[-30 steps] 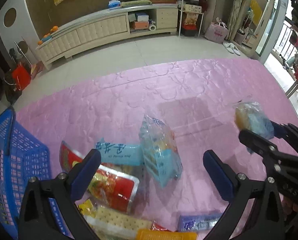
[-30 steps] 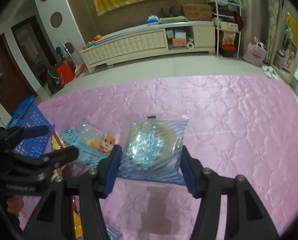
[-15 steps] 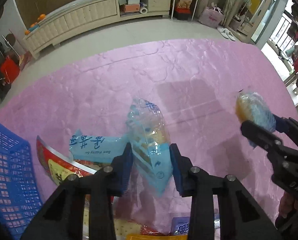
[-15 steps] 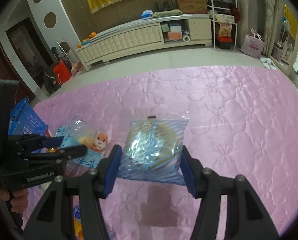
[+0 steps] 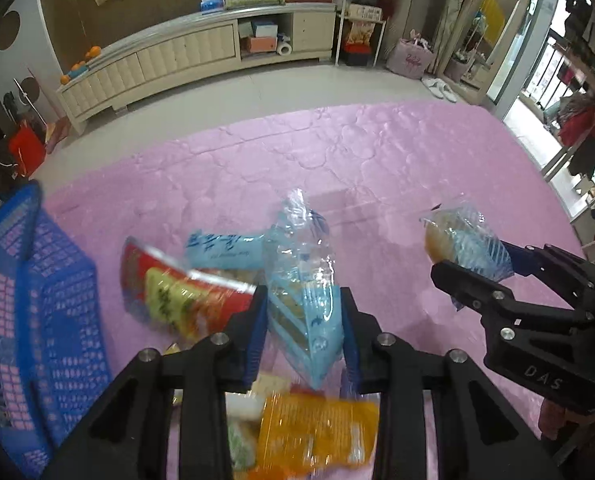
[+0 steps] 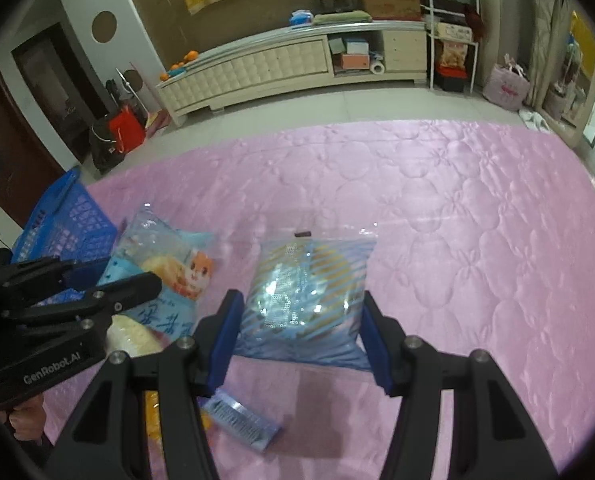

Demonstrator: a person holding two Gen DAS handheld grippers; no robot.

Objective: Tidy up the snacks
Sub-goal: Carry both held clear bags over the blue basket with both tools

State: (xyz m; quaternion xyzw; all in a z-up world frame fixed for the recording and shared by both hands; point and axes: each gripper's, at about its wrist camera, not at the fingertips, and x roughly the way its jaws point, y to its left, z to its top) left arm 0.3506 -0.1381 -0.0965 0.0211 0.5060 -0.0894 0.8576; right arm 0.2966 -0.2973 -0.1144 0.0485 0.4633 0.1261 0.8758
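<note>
Both jaws are clamped on snacks: left gripper (image 5: 302, 330) pinches a clear blue bag (image 5: 302, 280) above the pile, right gripper (image 6: 299, 334) grips a striped pack (image 6: 307, 300). Slick film could slip out before reaching the basket (image 5: 37, 308).

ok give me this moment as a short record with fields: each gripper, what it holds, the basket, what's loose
left gripper: jaws just closed on the clear and light blue cartoon-print snack bag
right gripper: shut on the blue striped clear pillow bag
blue plastic mesh basket: on the left of the pink quilted cover
loose: red and yellow packet, orange packet
</note>
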